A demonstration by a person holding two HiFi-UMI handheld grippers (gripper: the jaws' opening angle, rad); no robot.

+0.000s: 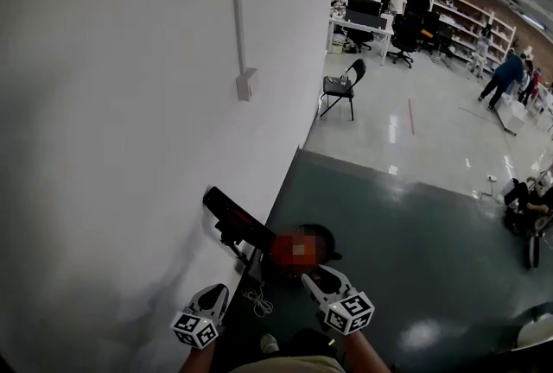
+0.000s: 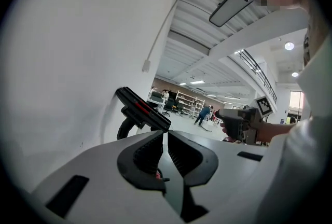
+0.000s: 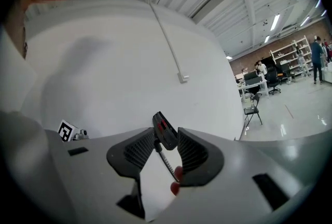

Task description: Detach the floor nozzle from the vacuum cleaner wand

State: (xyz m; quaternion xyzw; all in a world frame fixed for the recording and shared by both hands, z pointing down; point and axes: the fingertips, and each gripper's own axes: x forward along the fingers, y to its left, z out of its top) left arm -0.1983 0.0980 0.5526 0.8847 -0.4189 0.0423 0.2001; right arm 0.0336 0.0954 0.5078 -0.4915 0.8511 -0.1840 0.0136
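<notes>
The vacuum cleaner leans against the white wall with its black floor nozzle (image 1: 235, 218) raised on the thin wand (image 1: 245, 256) above the red body (image 1: 281, 252). Both grippers hang short of it, near the bottom edge, touching nothing. My left gripper (image 1: 216, 292) is shut; in the left gripper view its jaws (image 2: 166, 135) meet, with the nozzle (image 2: 142, 109) beyond them. My right gripper (image 1: 313, 279) is shut and empty. In the right gripper view a narrow slit stays between the jaws (image 3: 166, 134), and the nozzle (image 3: 165, 131), wand (image 3: 167, 163) and red body (image 3: 178, 172) show through it, further off.
The white wall (image 1: 130, 104) with a conduit box (image 1: 246, 85) fills the left. A coiled cable (image 1: 257, 302) lies on the dark floor mat (image 1: 415, 250). A black folding chair (image 1: 343, 86) stands further along the wall. Desks, shelves and several people are far back and right.
</notes>
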